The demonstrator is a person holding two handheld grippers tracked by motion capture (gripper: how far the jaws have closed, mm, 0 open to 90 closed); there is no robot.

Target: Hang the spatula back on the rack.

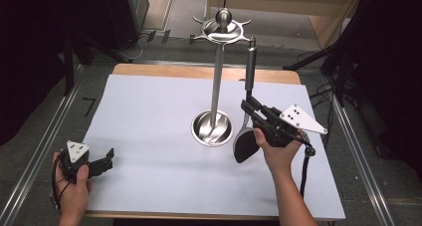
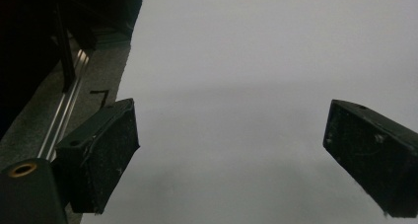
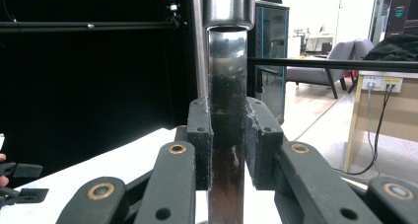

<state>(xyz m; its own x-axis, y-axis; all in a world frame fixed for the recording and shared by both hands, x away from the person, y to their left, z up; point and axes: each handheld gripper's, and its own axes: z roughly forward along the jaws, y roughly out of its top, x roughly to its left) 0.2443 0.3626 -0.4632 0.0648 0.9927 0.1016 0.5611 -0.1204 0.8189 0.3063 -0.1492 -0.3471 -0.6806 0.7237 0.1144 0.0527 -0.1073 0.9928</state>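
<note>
— At the right of the stand [image 1: 213, 129], where are we now?
— Our right gripper [image 1: 247, 107] is clenched on the spatula [image 1: 247, 117] handle; it hangs from a hook. Our left gripper [image 1: 106, 158] rests released, near left on the table [image 1: 149, 111].
— Next?
— We judge: lift it off the hook.

Ladle handle [image 3: 226, 135] is clamped upright between right gripper [image 3: 227, 145] fingers [image 3: 199, 145]; stand pole [image 3: 199, 41] is seen just behind, white bench [image 3: 123, 169] below.

We see the white table [image 1: 149, 111] evenly lit from overhead, dark surroundings, glare on the steel stand [image 1: 217, 76], soft blur.
</note>
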